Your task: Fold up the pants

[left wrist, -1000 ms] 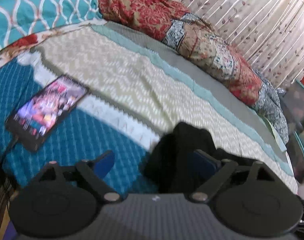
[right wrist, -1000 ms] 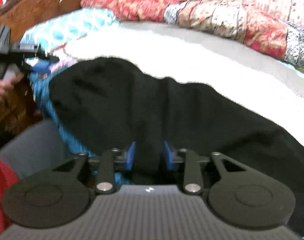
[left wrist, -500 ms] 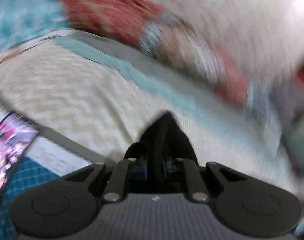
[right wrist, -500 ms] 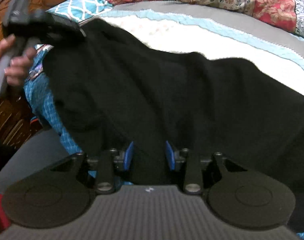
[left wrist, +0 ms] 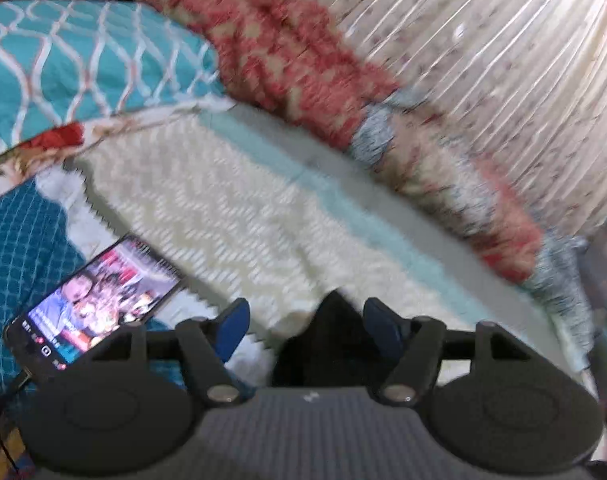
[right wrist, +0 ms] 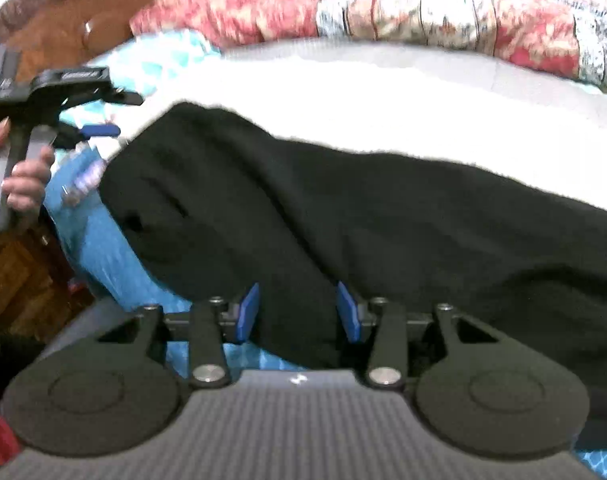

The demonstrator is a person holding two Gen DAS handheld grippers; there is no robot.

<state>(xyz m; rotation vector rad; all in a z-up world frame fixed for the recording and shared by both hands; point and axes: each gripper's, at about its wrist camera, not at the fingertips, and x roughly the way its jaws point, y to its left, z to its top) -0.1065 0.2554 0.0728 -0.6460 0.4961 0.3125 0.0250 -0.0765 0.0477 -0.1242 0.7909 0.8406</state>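
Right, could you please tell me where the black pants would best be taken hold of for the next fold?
Probably the rounded far-left end of the black pants, coming from the headboard side, low along the bedspread. There the cloth ends in a free, bunched edge; elsewhere it lies broad and flat, with nothing to pinch.

Motion blur smears the quilt [left wrist: 287, 56]; the pants [right wrist: 343, 220] run off frame.
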